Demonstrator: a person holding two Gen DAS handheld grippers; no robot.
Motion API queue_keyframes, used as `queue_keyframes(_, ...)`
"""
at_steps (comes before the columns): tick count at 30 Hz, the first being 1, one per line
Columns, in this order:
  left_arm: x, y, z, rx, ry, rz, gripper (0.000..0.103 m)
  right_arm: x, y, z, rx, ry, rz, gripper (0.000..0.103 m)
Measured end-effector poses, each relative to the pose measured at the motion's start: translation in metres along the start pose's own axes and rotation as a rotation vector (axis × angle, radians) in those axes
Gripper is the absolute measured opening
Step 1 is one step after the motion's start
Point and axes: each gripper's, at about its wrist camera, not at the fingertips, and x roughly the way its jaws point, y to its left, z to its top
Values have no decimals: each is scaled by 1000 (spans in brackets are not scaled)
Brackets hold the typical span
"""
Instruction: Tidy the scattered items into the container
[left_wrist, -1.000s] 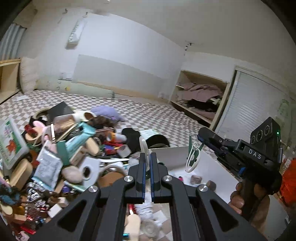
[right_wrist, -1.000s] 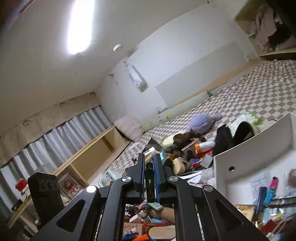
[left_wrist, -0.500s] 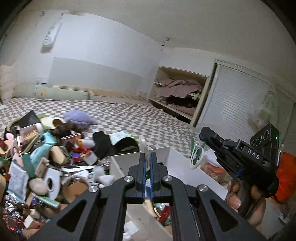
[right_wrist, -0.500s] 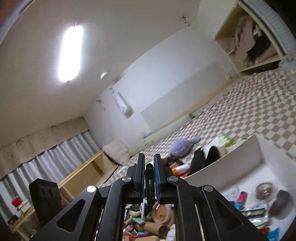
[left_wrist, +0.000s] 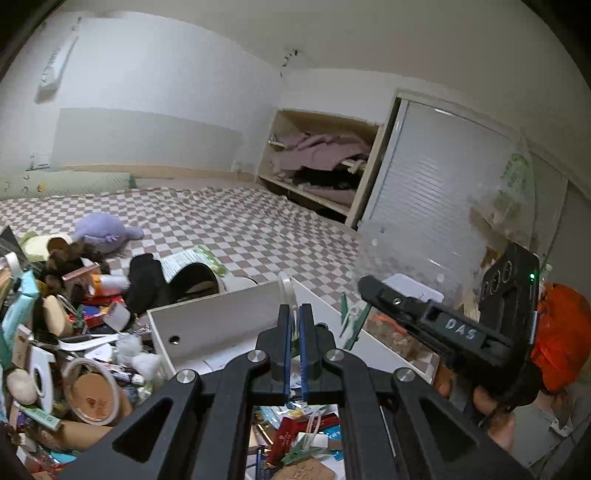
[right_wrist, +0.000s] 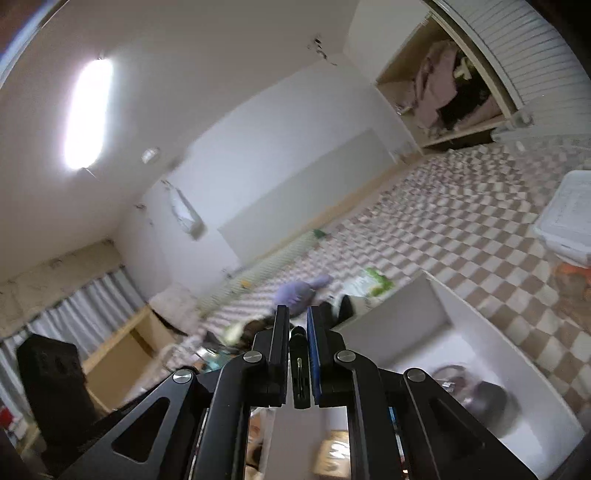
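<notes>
The right hand-held gripper (left_wrist: 364, 290) bears the white letters "DAS" on its black body.

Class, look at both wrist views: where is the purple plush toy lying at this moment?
The purple plush toy lies on the checkered floor at the left of the left wrist view, just beyond the clutter pile, left of the white container.

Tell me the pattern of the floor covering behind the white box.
Brown-and-white checks on the floor covering, clearest in the left wrist view.

Left tool (left_wrist: 294, 325) clamped, tilted slightly down; right tool (right_wrist: 297, 345) clamped, hand (left_wrist: 491, 413) gripping handle.
</notes>
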Motion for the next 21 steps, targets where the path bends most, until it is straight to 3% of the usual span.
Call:
queue_keyframes(5,20,-6,-8,1,58,-1,4,15,-2,-8,-91,110,-122,10)
queue_keyframes(21,54,-15,-26,27,166,14,4,28,2,-32,-301,342,-283,10)
